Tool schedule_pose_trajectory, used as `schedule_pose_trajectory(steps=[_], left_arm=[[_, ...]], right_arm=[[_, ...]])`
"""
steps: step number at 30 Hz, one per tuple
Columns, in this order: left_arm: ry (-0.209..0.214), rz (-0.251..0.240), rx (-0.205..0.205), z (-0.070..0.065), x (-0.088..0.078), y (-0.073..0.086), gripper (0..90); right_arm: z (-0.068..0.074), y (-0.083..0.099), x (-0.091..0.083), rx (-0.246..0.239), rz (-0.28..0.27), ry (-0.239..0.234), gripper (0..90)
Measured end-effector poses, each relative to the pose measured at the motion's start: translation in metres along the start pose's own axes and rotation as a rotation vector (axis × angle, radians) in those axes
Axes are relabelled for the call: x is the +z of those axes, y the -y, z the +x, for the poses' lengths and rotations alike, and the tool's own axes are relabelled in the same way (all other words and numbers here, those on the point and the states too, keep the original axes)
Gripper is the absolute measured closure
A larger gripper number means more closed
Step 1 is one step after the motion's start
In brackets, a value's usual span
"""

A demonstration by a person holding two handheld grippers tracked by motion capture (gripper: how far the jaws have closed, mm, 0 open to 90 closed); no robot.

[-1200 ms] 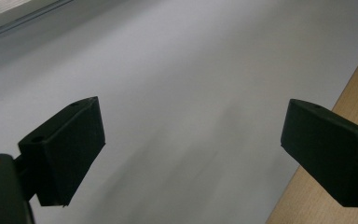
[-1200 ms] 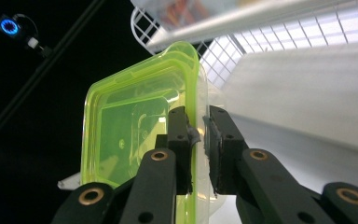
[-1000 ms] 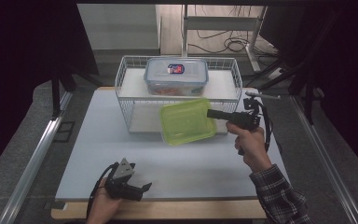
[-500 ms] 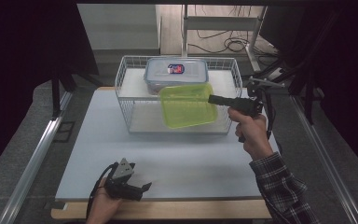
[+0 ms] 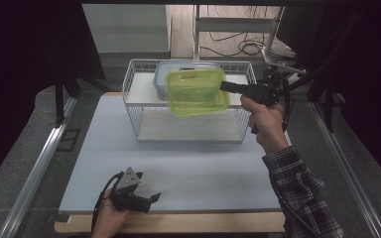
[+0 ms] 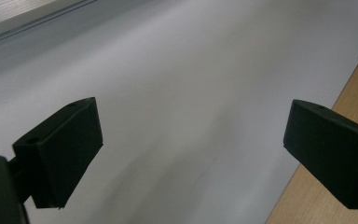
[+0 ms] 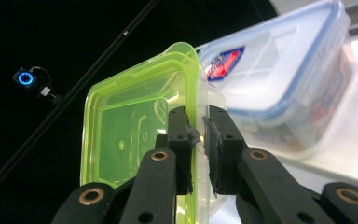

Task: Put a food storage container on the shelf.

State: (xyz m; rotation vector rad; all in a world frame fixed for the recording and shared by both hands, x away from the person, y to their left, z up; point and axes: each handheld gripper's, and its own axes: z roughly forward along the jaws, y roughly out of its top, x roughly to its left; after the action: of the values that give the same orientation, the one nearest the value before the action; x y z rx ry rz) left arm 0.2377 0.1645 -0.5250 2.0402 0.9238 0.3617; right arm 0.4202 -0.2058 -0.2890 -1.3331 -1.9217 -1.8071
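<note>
My right gripper (image 5: 224, 86) is clamped on the rim of the green container (image 5: 197, 91), and in the right gripper view (image 7: 196, 133) I can see both pads pinching that rim edge-on, the green tub (image 7: 135, 135) spreading away to the left of the jaws. From above, the container hangs off the tips of my right tongs, carried in the air over the top shelf of the wire basket (image 5: 134, 111), with nothing under it touching. Just beyond the tongs sits the clear lidded box (image 7: 284, 88) with the blue-edged lid; in the high view the green container overlaps it (image 5: 164, 72), so most of it is hidden behind what I hold.

My left gripper (image 5: 151, 199) rests low at the near edge of the table mat (image 5: 188, 168), well apart from the basket. Its jaws stand wide apart in the left gripper view (image 6: 186, 158), with only bare mat between them.

Against a second ago: the green container was lower, in front of the basket's front face; now it is raised and further back, level with the shelf. My right hand (image 5: 265, 119) has gone up with it. The left gripper lies where it did.
</note>
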Motion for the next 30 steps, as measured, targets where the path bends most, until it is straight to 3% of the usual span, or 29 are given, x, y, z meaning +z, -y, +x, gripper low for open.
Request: schedule_pose_trajectory(steps=[16, 30], left_arm=[[0.001, 0.004, -0.003, 0.0, 0.0, 0.0, 4.4], [0.001, -0.008, -0.011, 0.001, -0.001, 0.0, 4.3]], right_arm=[[0.01, -0.027, 0.012, -0.002, -0.047, 0.03, 80.4], [0.014, -0.045, 0.024, -0.019, -0.079, 0.091, 80.4]])
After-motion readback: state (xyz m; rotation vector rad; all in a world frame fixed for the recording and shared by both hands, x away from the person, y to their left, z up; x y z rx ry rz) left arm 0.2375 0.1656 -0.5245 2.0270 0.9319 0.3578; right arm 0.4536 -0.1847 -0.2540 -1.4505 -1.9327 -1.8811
